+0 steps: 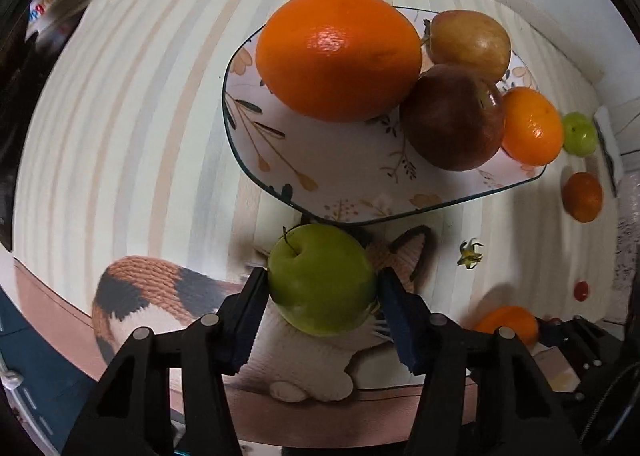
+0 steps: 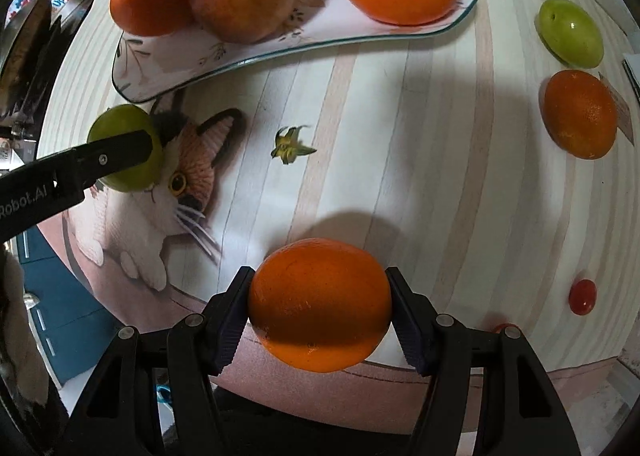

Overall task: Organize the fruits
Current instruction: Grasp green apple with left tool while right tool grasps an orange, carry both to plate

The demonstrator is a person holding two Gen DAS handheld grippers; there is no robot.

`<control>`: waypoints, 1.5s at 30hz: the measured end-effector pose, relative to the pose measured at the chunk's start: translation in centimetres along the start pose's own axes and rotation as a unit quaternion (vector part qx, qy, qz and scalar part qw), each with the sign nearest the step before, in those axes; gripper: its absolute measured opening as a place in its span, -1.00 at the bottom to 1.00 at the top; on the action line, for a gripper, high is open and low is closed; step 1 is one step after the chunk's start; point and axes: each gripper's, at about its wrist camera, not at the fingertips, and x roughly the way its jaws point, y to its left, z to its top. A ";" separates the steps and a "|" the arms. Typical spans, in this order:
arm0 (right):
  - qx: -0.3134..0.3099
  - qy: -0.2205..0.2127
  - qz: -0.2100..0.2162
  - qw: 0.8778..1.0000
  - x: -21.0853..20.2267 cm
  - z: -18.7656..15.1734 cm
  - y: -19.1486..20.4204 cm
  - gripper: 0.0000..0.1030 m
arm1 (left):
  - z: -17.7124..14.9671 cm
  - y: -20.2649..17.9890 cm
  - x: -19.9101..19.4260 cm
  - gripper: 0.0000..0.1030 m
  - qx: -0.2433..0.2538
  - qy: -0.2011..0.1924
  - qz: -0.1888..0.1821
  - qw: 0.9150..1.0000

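My left gripper [image 1: 322, 288] is shut on a green apple [image 1: 322, 280], held just in front of the near rim of the floral plate [image 1: 320, 160]. The plate holds a large orange [image 1: 338, 54], a red apple [image 1: 452, 118], a yellow-red apple [image 1: 470, 42] and a small orange [image 1: 532, 126]. My right gripper [image 2: 320, 308] is shut on an orange [image 2: 320, 304], held above the mat to the right of the plate [image 2: 168, 56]. The left gripper and its green apple [image 2: 120, 176] show at the left of the right wrist view.
On the striped mat lie a small green fruit [image 2: 570, 32], a dark orange [image 2: 580, 120], a cherry tomato [image 2: 583, 296] and a green stem calyx [image 2: 290, 146]. A cat picture [image 2: 180, 184] is printed on the mat. The table's near edge runs below both grippers.
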 end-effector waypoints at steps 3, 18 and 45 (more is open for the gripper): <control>-0.001 -0.002 0.007 1.000 -0.3 0.1 -0.9 0.30 | -1.1 0.0 -0.1 0.04 -0.018 0.002 -0.006 1.000; -0.015 0.003 0.011 1.000 -1.3 -0.9 -4.0 0.31 | -7.2 1.6 0.2 0.05 -0.106 0.025 -0.065 0.992; 0.046 -0.089 0.059 0.993 -11.3 11.8 -11.3 0.30 | 1.2 -1.8 -9.1 0.04 -0.060 -0.096 -0.045 0.993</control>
